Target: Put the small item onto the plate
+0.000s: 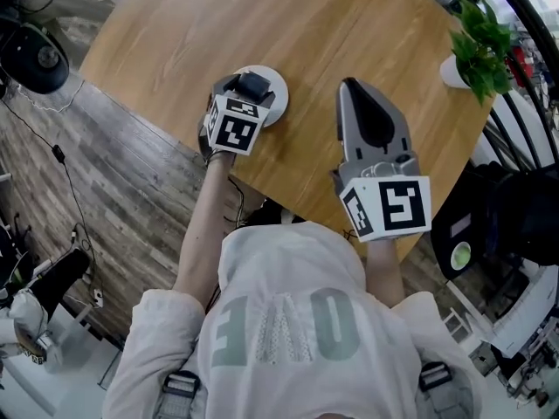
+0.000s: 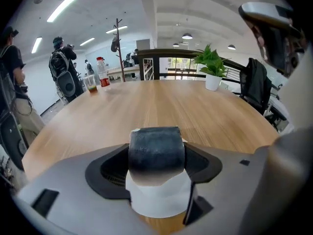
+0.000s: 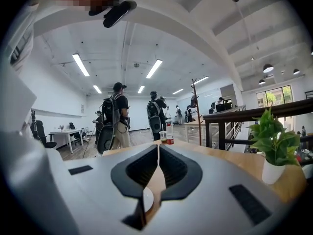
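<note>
Jaws of the left gripper [image 1: 251,90] clamp the small dark item [image 2: 156,151] right over the white plate [image 2: 156,204] near the wooden table's [image 1: 288,24] edge; contact is unclear. Further right, the right gripper's [image 3: 157,153] 2 jaws are closed together, empty. Pale shirt lettering [image 1: 284,326] is illegible.

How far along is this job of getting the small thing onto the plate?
Nearly done. The dark small item is already picked up, gripped in the left tool right above the white plate. Whether it touches the plate I can't tell. Left to do: release it and pull away. The right tool is shut and empty.
</note>
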The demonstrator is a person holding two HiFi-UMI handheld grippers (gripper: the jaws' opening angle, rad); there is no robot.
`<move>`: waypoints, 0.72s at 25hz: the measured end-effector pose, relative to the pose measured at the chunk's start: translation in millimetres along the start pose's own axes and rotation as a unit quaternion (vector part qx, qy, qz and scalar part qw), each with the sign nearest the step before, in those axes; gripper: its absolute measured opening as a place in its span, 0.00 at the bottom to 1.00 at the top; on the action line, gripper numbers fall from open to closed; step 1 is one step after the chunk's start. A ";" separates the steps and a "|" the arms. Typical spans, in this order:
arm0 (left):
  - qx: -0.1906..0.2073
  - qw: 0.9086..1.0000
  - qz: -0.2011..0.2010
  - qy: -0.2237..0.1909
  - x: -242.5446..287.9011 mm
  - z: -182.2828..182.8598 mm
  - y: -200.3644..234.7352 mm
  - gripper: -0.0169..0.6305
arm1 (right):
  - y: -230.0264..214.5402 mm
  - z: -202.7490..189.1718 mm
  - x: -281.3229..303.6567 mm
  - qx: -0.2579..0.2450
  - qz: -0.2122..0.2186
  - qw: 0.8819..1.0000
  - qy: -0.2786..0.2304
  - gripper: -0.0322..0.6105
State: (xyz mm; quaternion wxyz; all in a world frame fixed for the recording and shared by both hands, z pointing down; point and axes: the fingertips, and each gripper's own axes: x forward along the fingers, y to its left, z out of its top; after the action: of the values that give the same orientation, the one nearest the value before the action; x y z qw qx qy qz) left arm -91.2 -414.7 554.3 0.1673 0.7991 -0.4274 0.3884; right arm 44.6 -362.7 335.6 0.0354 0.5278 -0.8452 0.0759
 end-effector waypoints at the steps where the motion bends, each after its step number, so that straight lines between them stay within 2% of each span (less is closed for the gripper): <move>1: -0.004 1.000 -0.003 0.006 3.2 -2.5 0.1 0.53 | -1.7 -1.5 1.1 0.002 0.000 1.000 0.002 0.09; 7: -0.003 0.999 -0.016 0.038 18.0 -15.9 -1.3 0.53 | -2.6 -11.0 7.5 -0.004 0.001 1.000 0.018 0.09; 13: -0.003 0.999 -0.016 0.042 22.0 -19.7 1.0 0.53 | -1.5 -15.0 12.2 -0.006 -0.004 1.000 0.025 0.09; 18: 0.001 0.998 -0.033 0.059 28.8 -21.9 -2.4 0.53 | 1.6 -18.3 14.1 -0.009 0.004 0.999 0.031 0.09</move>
State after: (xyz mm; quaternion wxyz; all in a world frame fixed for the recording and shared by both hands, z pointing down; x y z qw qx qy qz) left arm -90.1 -416.1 590.6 0.2043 0.7886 -0.3902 0.4290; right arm 36.6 -371.5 355.4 0.0663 0.5212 -0.8467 0.0846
